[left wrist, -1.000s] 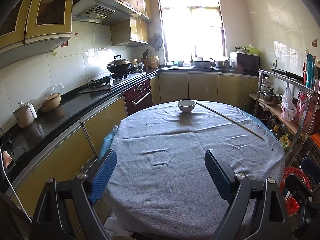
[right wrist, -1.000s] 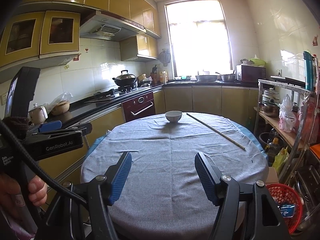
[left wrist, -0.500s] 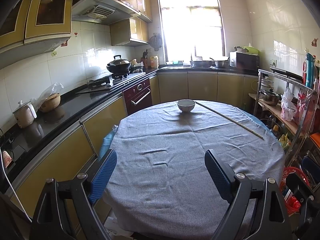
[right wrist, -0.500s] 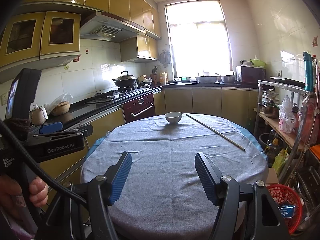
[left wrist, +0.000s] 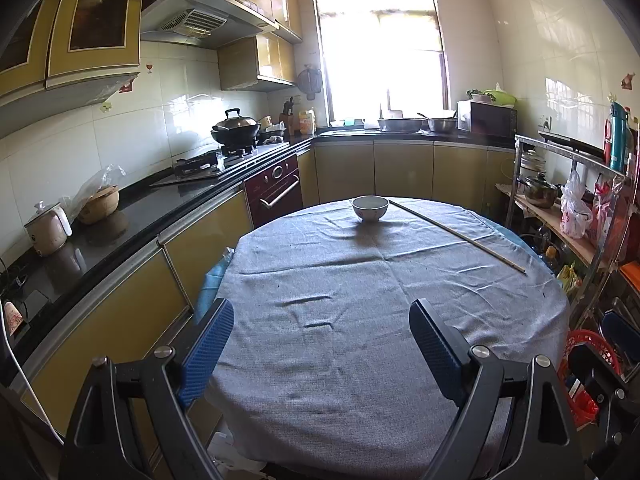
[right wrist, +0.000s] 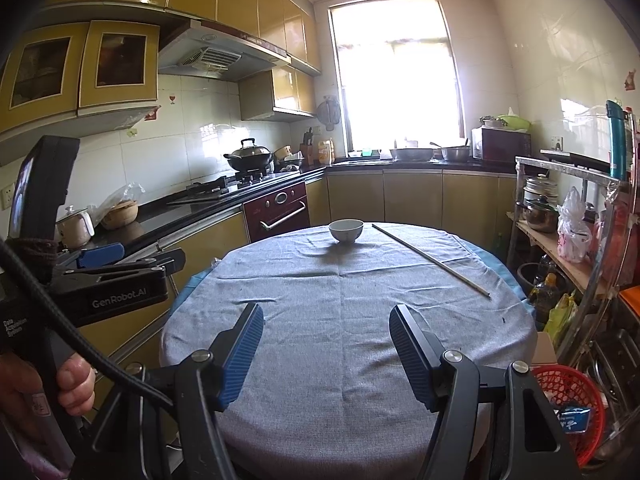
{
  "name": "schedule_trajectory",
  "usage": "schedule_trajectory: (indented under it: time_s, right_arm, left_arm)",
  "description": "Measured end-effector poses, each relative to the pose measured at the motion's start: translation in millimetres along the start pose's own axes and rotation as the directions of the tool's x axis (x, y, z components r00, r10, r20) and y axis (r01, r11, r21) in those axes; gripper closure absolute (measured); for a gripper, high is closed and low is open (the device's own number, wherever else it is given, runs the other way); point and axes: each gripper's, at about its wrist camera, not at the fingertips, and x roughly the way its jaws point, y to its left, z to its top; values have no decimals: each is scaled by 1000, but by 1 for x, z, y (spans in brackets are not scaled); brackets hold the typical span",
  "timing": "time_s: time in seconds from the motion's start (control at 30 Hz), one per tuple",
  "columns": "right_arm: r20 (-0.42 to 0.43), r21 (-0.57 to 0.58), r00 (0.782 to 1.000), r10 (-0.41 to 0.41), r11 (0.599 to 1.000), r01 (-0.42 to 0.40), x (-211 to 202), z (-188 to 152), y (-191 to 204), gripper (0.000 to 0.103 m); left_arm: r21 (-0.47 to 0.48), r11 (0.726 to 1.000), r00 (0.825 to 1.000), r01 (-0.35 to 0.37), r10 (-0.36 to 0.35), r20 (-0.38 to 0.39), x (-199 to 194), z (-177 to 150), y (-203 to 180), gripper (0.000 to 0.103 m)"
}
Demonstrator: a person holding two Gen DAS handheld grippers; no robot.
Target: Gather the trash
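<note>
Table: round table (left wrist: pixel 360 360) under grey cloth, frame centre; white bowl (left wrist: pixel 370 208) and long stick (left wrist: pixel 456 234) at far side.
Room: yellow-cabinet kitchen, bright window.
Grippers: left gripper (left wrist: pixel 320 320) and right gripper (right wrist: pixel 326 322) both spread, empty.

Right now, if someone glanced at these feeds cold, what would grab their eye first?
Probably the round table under a grey cloth filling the middle, with a small white bowl at its far edge and a long thin wooden stick lying diagonally to the bowl's right. Behind it, the bright window glares. Both the left claw and right claw hang open and empty above the near edge.
</note>
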Motion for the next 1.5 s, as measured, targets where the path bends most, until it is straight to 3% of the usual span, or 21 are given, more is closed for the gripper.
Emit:
schedule_trajectory:
  time_s: [1.5]
  right_arm:
    - [-3,-1,1000,1,1000,-1,-1,-1,1,34]
  left_arm:
    - [4,1000,1000,10,-10,-8,2,-1,2,13]
